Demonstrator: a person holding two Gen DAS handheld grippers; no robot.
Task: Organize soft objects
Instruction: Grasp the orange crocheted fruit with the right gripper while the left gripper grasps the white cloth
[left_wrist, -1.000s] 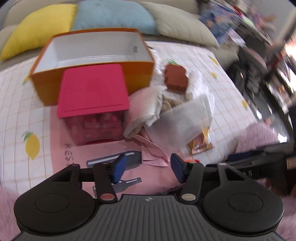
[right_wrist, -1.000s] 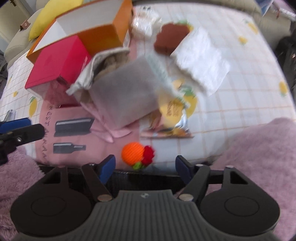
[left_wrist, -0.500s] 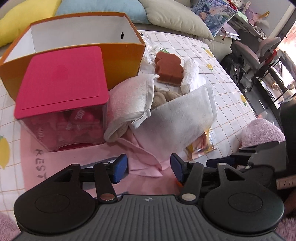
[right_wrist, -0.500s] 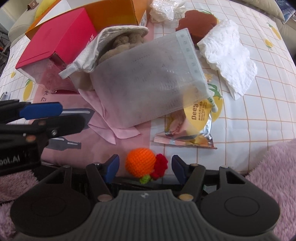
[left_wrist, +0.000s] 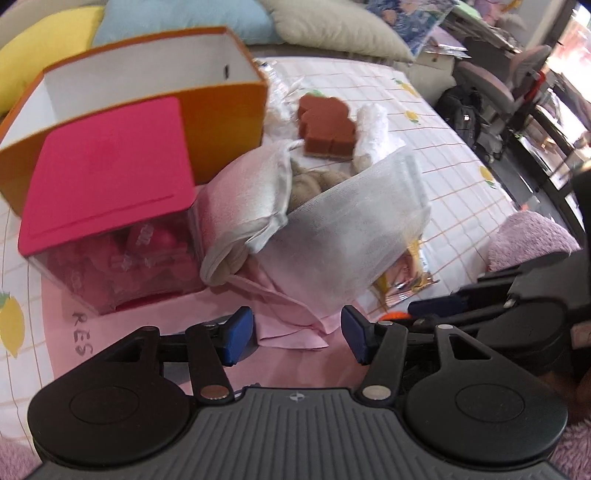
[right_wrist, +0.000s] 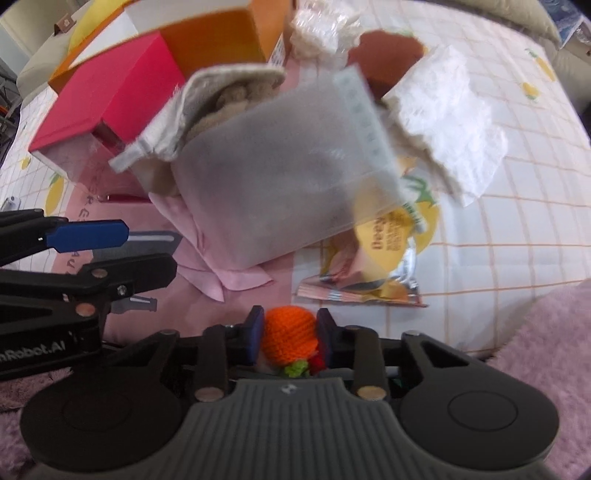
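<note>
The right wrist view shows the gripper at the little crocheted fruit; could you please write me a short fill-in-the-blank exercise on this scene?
1. The right gripper, whose jaws have just been closing, is shut on a crocheted toy whose main colour is ____.
2. The lid of the clear box in front of the orange box is ____.
3. The left gripper has its jaws ____ over a fold of pink cloth.
4. The foil snack packet lies partly under the translucent ____.

Missing words: orange; pink; open; bag
</note>
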